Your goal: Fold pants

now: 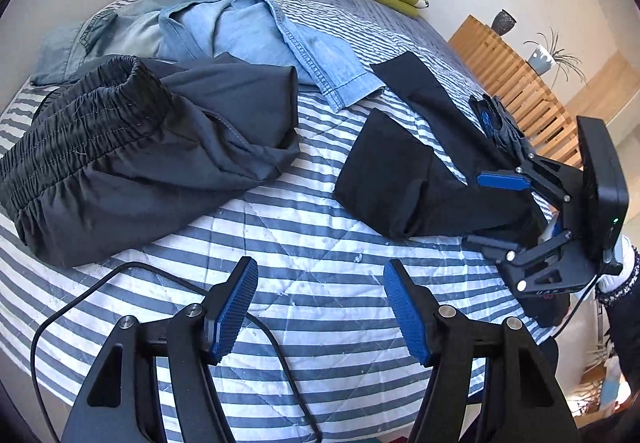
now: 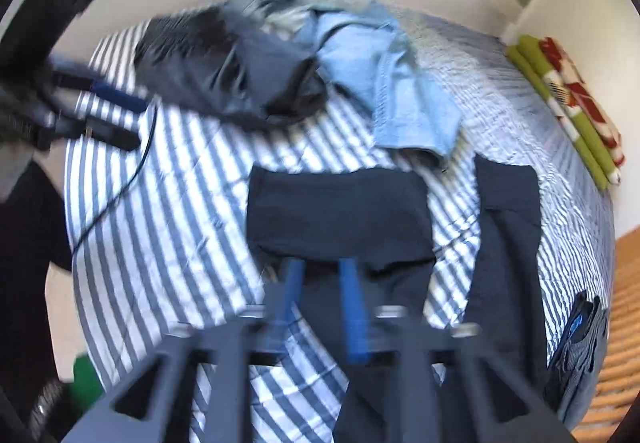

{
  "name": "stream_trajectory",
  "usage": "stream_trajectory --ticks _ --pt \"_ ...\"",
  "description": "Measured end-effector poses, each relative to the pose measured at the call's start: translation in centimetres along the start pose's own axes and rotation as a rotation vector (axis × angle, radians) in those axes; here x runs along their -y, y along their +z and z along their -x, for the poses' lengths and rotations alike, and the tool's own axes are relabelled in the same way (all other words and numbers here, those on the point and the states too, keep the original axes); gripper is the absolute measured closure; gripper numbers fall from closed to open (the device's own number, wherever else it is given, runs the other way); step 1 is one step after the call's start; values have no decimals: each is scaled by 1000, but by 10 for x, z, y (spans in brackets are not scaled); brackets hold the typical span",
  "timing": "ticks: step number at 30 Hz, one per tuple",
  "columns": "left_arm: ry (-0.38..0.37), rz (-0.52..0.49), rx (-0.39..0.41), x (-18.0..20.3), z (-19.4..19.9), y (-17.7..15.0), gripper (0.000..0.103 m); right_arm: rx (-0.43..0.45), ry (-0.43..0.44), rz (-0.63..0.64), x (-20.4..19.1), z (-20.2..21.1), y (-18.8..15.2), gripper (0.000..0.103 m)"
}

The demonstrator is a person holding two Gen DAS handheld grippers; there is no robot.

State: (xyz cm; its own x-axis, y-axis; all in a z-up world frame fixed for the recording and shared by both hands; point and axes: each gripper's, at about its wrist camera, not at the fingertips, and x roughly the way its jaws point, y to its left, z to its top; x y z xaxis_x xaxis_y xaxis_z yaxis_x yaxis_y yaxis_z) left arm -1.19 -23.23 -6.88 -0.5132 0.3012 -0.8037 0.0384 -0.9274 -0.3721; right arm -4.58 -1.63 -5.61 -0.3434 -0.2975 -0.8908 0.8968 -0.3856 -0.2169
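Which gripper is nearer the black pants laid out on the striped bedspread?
Right. The right gripper is directly over the black pants, its open fingers at the fabric. The left gripper hangs open above bare striped bedspread, apart from them.

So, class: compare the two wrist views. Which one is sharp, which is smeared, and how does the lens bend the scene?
Left wrist view: sharp, ridges on the blue fingers crisp, striped bedspread bulging under fisheye. Right wrist view: motion-blurred throughout, the fingers and the jeans smeared, the stripes curved, dark corners framing both pictures.
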Motion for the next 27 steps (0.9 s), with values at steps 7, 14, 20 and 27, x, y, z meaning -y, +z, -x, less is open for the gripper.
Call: stream_trajectory --ticks 7,14,20,27 --pt "1 27 1 -10 4 -5 35 -79 -41 100 -28 -54 -1 31" --pt "-1 17 23 -12 14 -4 35 -132 -19 14 -11 -77 7 99" --pt "-14 18 67 -8 30 0 35 7 78 -82 0 5 13 100" --pt "-32 27 108 -7 46 12 35 241 267 -116 21 125 35 100"
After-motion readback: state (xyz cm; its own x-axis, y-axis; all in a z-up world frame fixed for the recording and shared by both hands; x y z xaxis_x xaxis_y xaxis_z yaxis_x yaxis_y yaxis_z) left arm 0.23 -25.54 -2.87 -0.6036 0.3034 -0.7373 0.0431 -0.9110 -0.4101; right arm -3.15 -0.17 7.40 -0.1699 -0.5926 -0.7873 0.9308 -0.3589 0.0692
